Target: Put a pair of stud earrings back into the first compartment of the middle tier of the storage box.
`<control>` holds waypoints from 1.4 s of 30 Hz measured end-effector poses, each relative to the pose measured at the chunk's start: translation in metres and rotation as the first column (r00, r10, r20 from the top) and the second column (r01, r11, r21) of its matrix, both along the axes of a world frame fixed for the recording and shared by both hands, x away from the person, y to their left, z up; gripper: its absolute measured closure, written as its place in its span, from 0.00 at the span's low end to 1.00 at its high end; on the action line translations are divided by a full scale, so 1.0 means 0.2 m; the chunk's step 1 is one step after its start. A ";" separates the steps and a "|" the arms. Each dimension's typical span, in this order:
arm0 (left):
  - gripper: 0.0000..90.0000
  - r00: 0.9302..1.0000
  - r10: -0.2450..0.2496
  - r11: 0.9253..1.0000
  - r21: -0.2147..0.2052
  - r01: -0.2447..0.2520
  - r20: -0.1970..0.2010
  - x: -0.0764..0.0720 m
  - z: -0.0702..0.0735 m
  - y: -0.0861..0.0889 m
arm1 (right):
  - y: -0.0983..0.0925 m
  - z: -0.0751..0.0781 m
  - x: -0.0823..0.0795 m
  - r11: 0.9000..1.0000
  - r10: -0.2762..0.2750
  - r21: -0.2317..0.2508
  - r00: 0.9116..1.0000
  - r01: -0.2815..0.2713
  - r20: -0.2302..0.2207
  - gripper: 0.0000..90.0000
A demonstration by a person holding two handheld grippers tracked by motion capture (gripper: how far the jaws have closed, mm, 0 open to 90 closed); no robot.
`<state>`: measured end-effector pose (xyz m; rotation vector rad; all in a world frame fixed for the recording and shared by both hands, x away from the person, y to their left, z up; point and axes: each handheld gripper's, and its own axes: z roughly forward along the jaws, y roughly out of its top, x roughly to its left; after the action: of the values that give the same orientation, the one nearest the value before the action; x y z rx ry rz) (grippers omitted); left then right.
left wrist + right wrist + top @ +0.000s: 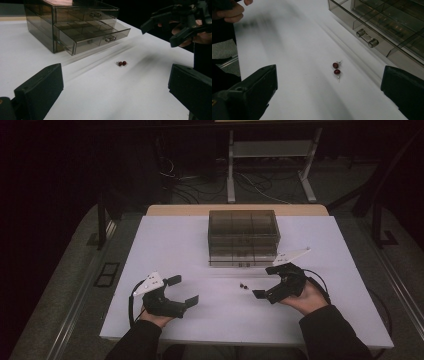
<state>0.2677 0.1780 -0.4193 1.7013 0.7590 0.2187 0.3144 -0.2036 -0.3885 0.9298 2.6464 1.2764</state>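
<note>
Both the left gripper and right gripper gape wide, empty, near the table's near edge. Between them lie two red earrings. Farther off, the smoky drawer box has its lower drawer pulled out; contents unclear.

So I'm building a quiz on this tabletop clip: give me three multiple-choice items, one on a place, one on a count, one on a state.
1. Where do the small dark red round stud earrings lie?
A. on the white table top in front of the drawer box
B. inside the open drawer
C. between the left gripper's jaws

2. How many red earrings are there?
A. one
B. two
C. four

3. How is the lower drawer of the smoky clear plastic drawer box?
A. shut
B. lifted out
C. pulled partly out

Answers: 1 A, they rest on the bare white table top between both grippers; 2 B, two red balls show side by side; 3 C, its front juts past the box.
</note>
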 end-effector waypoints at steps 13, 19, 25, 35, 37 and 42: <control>0.00 1.000 -0.004 1.000 0.001 0.004 -0.001 0.00 0.00 0.00 | 0.08 -0.10 0.10 0.999 0.034 -0.028 0.999 -0.035 -0.031 0.00; 0.00 1.000 -0.010 1.000 0.008 0.010 -0.001 0.00 0.00 0.00 | 0.11 -0.14 0.13 0.998 0.041 -0.043 0.997 -0.044 -0.064 0.02; 0.00 1.000 -0.007 1.000 0.005 0.007 -0.001 0.00 0.00 0.00 | 0.13 -0.18 0.16 0.995 0.056 -0.078 0.997 -0.060 -0.052 0.19; 0.00 1.000 -0.012 1.000 0.016 0.012 0.001 0.01 0.00 0.00 | 0.16 -0.23 0.17 0.992 0.076 -0.103 0.997 -0.078 -0.021 0.44; 0.00 1.000 -0.012 1.000 0.015 0.011 0.001 0.01 0.00 0.00 | 0.17 -0.23 0.17 0.992 0.078 -0.102 0.997 -0.079 -0.018 0.50; 0.00 1.000 -0.010 1.000 0.013 0.010 0.002 0.01 0.00 0.01 | 0.18 -0.26 0.18 0.991 0.077 -0.109 0.997 -0.079 -0.020 0.58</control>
<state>0.2694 0.1792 -0.4199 1.7168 0.7487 0.2184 0.3500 -0.1675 -0.4395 0.8324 2.7581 1.1283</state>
